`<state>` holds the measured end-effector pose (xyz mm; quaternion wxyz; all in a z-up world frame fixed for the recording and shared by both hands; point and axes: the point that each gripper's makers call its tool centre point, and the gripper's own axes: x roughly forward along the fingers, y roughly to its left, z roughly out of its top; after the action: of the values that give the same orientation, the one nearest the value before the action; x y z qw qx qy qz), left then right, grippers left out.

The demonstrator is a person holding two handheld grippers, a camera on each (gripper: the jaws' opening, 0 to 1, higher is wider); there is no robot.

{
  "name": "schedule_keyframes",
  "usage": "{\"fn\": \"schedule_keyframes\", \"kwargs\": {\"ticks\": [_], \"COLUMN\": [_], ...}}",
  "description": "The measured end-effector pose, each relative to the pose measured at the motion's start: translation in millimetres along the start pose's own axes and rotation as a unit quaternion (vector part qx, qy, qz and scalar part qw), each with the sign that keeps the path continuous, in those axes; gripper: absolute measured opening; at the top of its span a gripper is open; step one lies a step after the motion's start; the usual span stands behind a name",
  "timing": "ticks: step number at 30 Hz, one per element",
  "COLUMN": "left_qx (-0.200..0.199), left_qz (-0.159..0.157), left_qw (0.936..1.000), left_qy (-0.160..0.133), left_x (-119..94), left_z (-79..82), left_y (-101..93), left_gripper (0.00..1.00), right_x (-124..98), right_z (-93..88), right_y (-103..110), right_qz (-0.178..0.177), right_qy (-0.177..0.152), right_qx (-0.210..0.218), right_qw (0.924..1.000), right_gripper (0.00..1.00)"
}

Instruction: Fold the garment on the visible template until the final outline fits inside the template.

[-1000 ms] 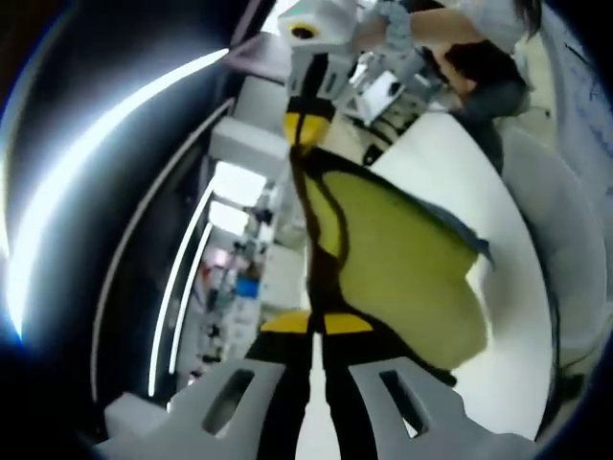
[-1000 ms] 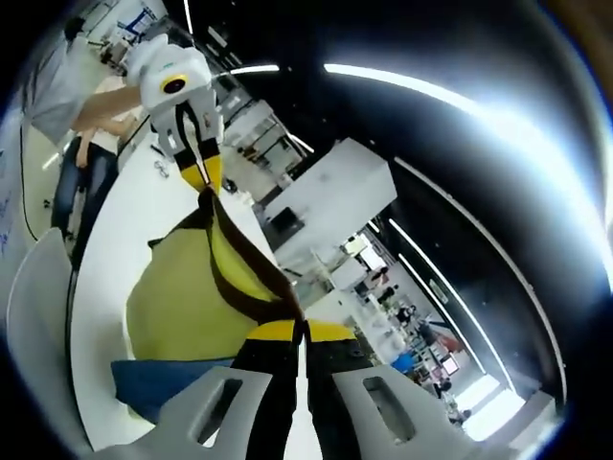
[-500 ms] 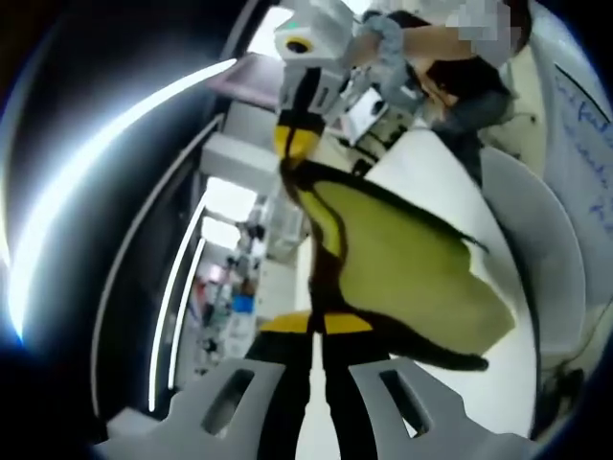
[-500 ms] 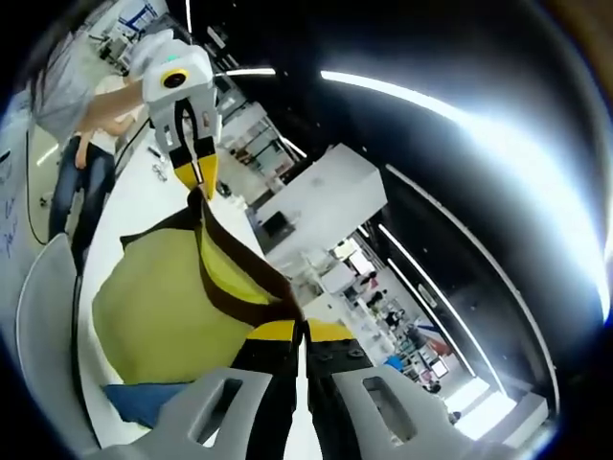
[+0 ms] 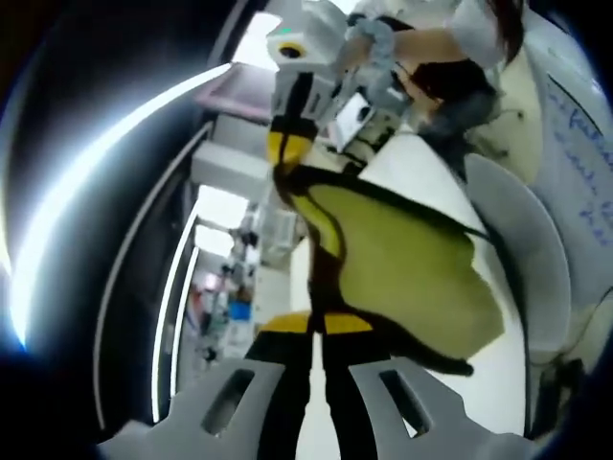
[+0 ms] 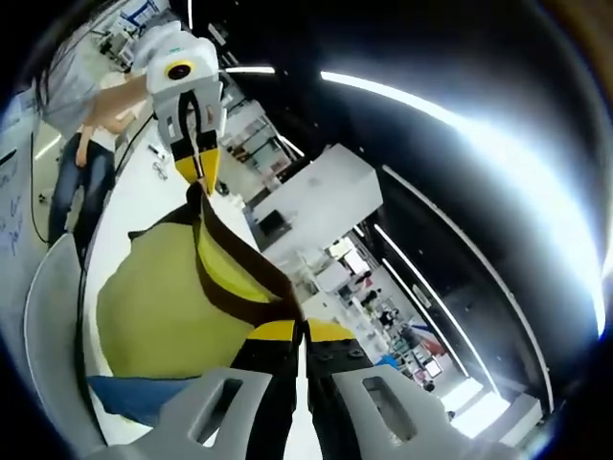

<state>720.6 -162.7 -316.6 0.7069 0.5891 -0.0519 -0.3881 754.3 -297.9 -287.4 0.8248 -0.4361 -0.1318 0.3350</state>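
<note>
A yellow-green garment (image 5: 402,268) with a dark brown band along its edge hangs stretched in the air between both grippers. In the left gripper view my left gripper (image 5: 316,323) is shut on the brown band, and the right gripper (image 5: 287,151) pinches the band's far end. The right gripper view mirrors this: my right gripper (image 6: 302,331) is shut on the band, the garment (image 6: 163,307) sags to the left, and the left gripper (image 6: 198,171) grips its far end. A blue sheet (image 6: 134,395) lies below the cloth on the white table (image 6: 134,206); whether it is the template I cannot tell.
The white table (image 5: 407,161) runs under the garment. A grey chair back (image 5: 517,240) stands beside it, likewise the chair (image 6: 48,316) in the right gripper view. A person (image 5: 431,57) holds the grippers. A whiteboard (image 5: 575,163) with writing is behind. Shelves and ceiling lights fill the background.
The hanging garment has swung and spread a little. The blue strip beside it has gone from sight in the left gripper view. Both grippers stay shut on the brown band.
</note>
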Motion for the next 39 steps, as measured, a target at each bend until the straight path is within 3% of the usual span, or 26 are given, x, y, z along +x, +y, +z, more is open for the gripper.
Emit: {"fn": "schedule_keyframes", "kwargs": {"ticks": [4,13,21,28,35,39], "left_qx": [-0.007,-0.049,-0.073,-0.072,-0.097,-0.126], "left_qz": [-0.015,-0.056,-0.056,-0.044,-0.033,-0.033], "left_qw": [0.9999,0.9971,0.9952,0.9948,0.9919,0.9887], "left_qy": [0.002,0.013,0.033,0.057,0.076,0.074], "left_x": [4.5,27.8,50.5,71.7,100.8,113.0], "left_z": [-0.9,-26.8,-53.9,-79.8,-114.5,-126.4], "left_y": [-10.8,-43.3,-47.3,-45.9,-41.7,-40.3], "left_gripper": [0.00,0.00,0.00,0.00,0.00,0.00], "right_x": [3.5,25.7,49.6,70.6,96.1,110.3], "right_z": [-7.7,-41.0,-63.9,-88.9,-114.7,-126.5], "right_y": [9.6,41.3,56.5,63.8,69.3,68.8], "right_qz": [0.006,0.046,0.072,0.091,0.104,0.107], "right_qy": [0.005,0.025,0.036,0.054,0.074,0.082], "right_qx": [0.009,0.039,0.058,0.072,0.086,0.094], "right_qw": [0.9999,0.9979,0.9950,0.9918,0.9881,0.9864], "right_gripper": [0.02,0.02,0.02,0.02,0.02,0.02]}}
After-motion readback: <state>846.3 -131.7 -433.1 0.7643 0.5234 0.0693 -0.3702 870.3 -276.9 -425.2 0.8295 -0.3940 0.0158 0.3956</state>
